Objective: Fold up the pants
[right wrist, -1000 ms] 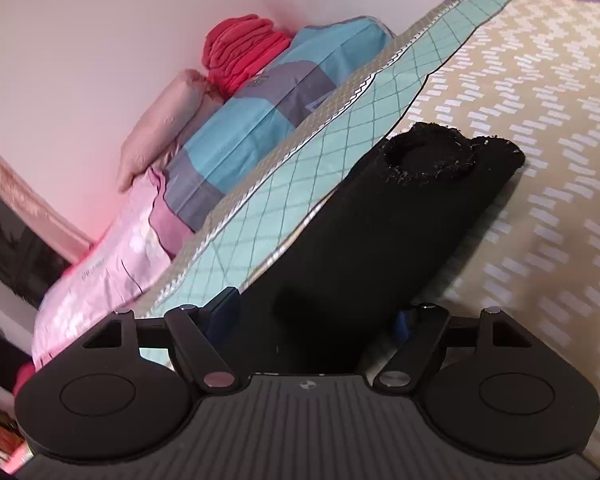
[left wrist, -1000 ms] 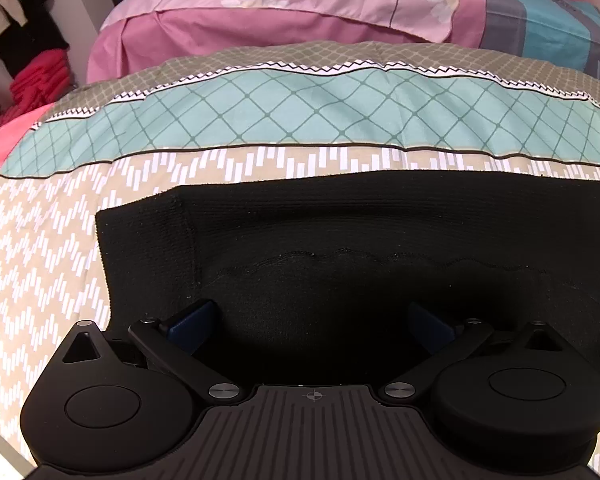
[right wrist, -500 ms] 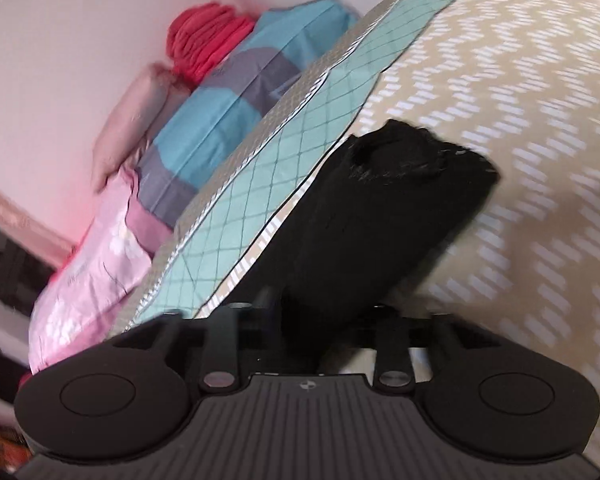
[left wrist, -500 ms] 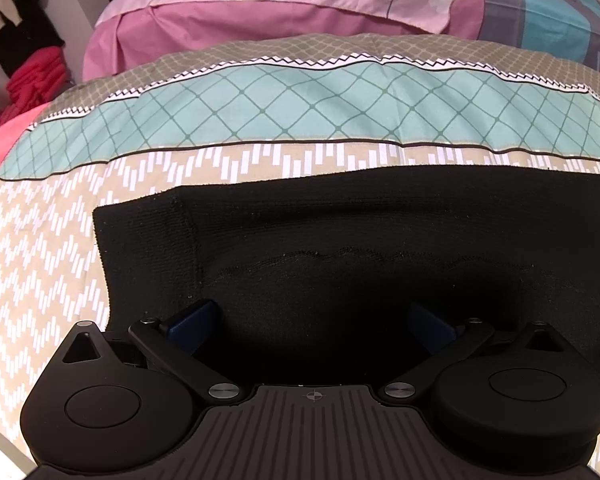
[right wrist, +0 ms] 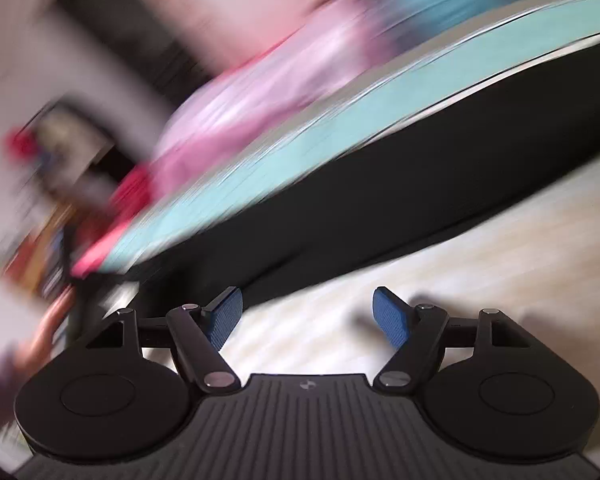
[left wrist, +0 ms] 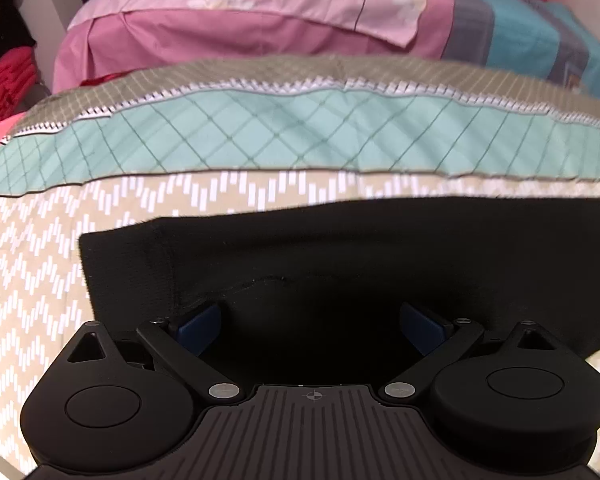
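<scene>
Black pants [left wrist: 340, 248] lie flat across the patterned bed cover. In the left wrist view the waistband end is at the left, and my left gripper [left wrist: 312, 322] rests over the fabric with its blue fingers wide apart, holding nothing. In the blurred right wrist view the pants [right wrist: 420, 168] stretch as a long dark band from lower left to upper right. My right gripper [right wrist: 308, 314] is open and empty, just off the near edge of the pants, over the beige cover [right wrist: 480, 260].
The bed cover has a beige zigzag area [left wrist: 28, 280] and a teal diamond band [left wrist: 280, 132]. Pink pillows [left wrist: 240, 12] and a blue-grey pillow [left wrist: 540, 36] lie at the head. Red clothes [left wrist: 4, 84] are stacked at the far left.
My right gripper has let go of the pant leg, opened, and swung fast to the left, blurring its view. My left gripper stays open and has shifted slightly.
</scene>
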Tool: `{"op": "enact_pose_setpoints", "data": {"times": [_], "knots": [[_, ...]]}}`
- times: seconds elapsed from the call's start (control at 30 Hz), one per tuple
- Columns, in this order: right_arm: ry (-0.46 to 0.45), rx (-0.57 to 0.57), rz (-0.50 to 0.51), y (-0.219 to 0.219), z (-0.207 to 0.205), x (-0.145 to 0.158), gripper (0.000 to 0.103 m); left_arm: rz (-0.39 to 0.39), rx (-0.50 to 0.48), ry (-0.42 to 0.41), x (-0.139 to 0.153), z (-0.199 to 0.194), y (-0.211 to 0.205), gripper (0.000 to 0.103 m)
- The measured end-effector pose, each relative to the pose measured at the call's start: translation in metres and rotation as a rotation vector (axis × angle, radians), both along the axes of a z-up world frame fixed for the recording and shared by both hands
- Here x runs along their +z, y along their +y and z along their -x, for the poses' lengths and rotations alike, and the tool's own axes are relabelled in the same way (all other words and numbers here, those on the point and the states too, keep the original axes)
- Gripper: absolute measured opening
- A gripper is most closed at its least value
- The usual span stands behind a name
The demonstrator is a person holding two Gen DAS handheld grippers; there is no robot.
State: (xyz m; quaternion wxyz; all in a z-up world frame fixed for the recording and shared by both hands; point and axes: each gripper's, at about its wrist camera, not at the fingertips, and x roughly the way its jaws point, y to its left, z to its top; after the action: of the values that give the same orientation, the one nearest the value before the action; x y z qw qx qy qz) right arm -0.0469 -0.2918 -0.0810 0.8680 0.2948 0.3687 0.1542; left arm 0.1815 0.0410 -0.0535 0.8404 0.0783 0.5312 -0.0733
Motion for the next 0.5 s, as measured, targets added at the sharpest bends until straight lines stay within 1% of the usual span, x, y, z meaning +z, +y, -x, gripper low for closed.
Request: {"op": "enact_pose_setpoints", "data": {"times": [0.03,0.1,0.17,0.27,0.3,0.37,0.4,0.43,0.47,0.5], "knots": [[0.001,0.067,-0.008,0.021,-0.006,-0.005,0.073,-0.008,-0.002,0.011,-0.006,-0.003,-0.001,0.103],[0.004,0.173,0.010,0.061,-0.023,-0.014,0.070,-0.015,-0.008,0.018,-0.011,-0.006,-0.003,0.103],[-0.013,0.242,0.026,0.087,-0.042,-0.022,0.067,-0.009,-0.011,0.029,-0.010,-0.007,-0.002,0.103],[-0.040,0.260,0.036,0.110,-0.067,-0.029,0.064,0.018,-0.020,0.046,-0.009,-0.011,0.004,0.103],[-0.060,0.258,0.029,0.113,-0.069,-0.033,0.064,0.022,-0.023,0.050,-0.009,-0.012,0.006,0.103],[-0.085,0.246,-0.026,0.114,-0.081,-0.042,0.064,0.026,-0.021,0.053,-0.009,-0.013,0.007,0.103],[-0.077,0.242,-0.075,0.114,-0.085,-0.047,0.065,0.024,-0.019,0.052,-0.010,-0.013,0.007,0.103],[-0.050,0.254,-0.124,0.118,-0.090,-0.053,0.065,0.019,-0.019,0.052,-0.010,-0.013,0.006,0.103],[-0.011,0.315,-0.183,0.119,-0.092,-0.058,0.064,0.013,-0.021,0.051,-0.010,-0.012,0.004,0.103],[0.017,0.398,-0.228,0.120,-0.094,-0.061,0.064,0.010,-0.024,0.053,-0.010,-0.012,0.004,0.103]]}}
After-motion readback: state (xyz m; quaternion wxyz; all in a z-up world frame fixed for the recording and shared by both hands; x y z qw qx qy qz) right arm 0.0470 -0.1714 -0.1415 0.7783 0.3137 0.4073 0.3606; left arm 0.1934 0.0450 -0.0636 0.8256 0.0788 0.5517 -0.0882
